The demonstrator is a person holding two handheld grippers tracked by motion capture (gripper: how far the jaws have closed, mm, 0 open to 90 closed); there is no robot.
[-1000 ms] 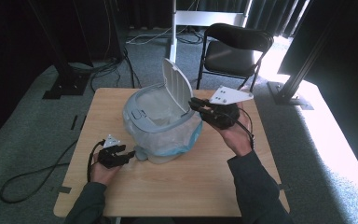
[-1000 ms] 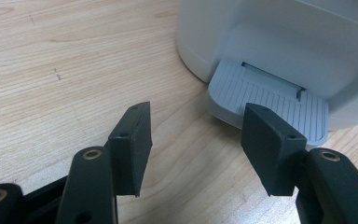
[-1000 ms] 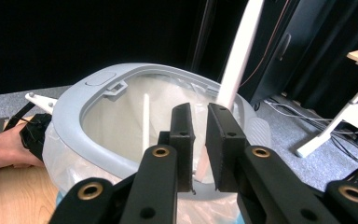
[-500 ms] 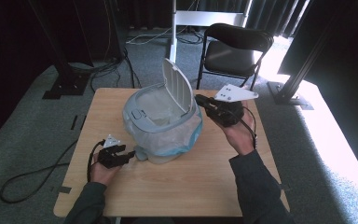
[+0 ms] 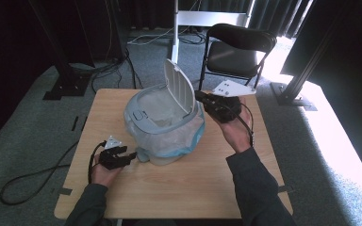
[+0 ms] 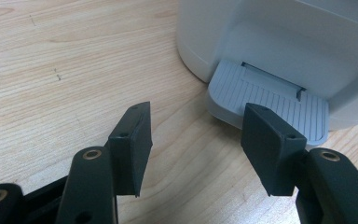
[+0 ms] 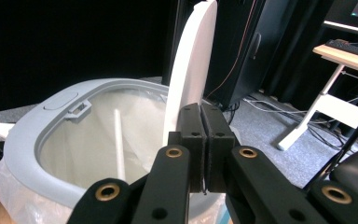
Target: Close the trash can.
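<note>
A small grey pedal bin (image 5: 162,127) stands near the middle of the wooden table (image 5: 188,188), lined with a clear bag whose edge is folded down over the outside of the body. Its white lid (image 5: 179,92) stands up nearly vertical at the far right of the rim, so the bin's mouth is open and the liner inside looks empty.

The left gripper (image 5: 122,157) rests low at the near left of the bin, its jaws spread wide with nothing between them. In the left gripper view its right-hand pad (image 6: 270,149) hangs just over the ribbed foot pedal (image 6: 265,100) at the bin's base; whether it presses on the pedal I cannot tell.

The right gripper (image 5: 201,96) is at the right side of the bin, just behind the raised lid. Its jaws have just been closing and now meet pad to pad, with nothing held; in the right gripper view the lid (image 7: 191,70) rises just beyond the closed tips (image 7: 204,123).

By my reading the opening is done: lid up, mouth clear. What seems left is either putting something in or lowering the lid, and the closed right tips sit well placed to nudge it down.
</note>
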